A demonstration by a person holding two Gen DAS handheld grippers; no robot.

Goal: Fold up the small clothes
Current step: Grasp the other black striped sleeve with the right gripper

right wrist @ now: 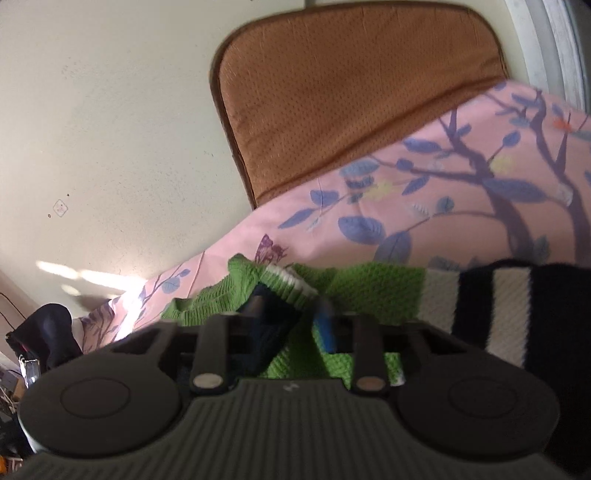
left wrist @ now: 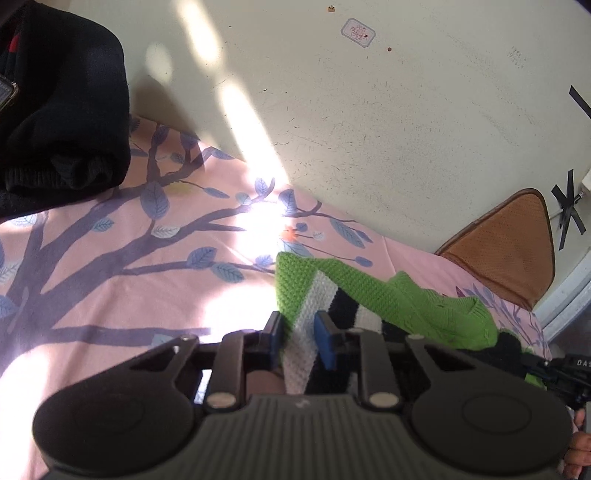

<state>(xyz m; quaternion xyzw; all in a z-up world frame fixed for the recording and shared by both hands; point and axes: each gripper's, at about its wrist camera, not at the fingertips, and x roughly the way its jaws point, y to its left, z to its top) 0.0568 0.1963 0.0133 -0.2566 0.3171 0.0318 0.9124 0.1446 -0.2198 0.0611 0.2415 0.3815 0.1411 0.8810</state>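
Both tongs, left (left wrist: pixel 298 334) and right (right wrist: pixel 286 317), pinching the knit sweater (left wrist: pixel 369 291); could slip free, stretchy knit sagging under uneven pulling.

The knitted garment (left wrist: pixel 388 295) lies on the bed sheet (left wrist: pixel 129 258), near the wall (left wrist: pixel 369 110). A cushion (left wrist: pixel 509 243) leans against the wall to its right; a dark garment pile (left wrist: pixel 62 110) sits at far left.

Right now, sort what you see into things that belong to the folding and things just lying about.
For the folding:
- green, white and black striped knit garment
- left gripper, shut on it
- right gripper, shut on it
- pink tree-print bedsheet beneath it

Lying about:
- dark clothing pile
- brown cushion against the wall
- wall sticker
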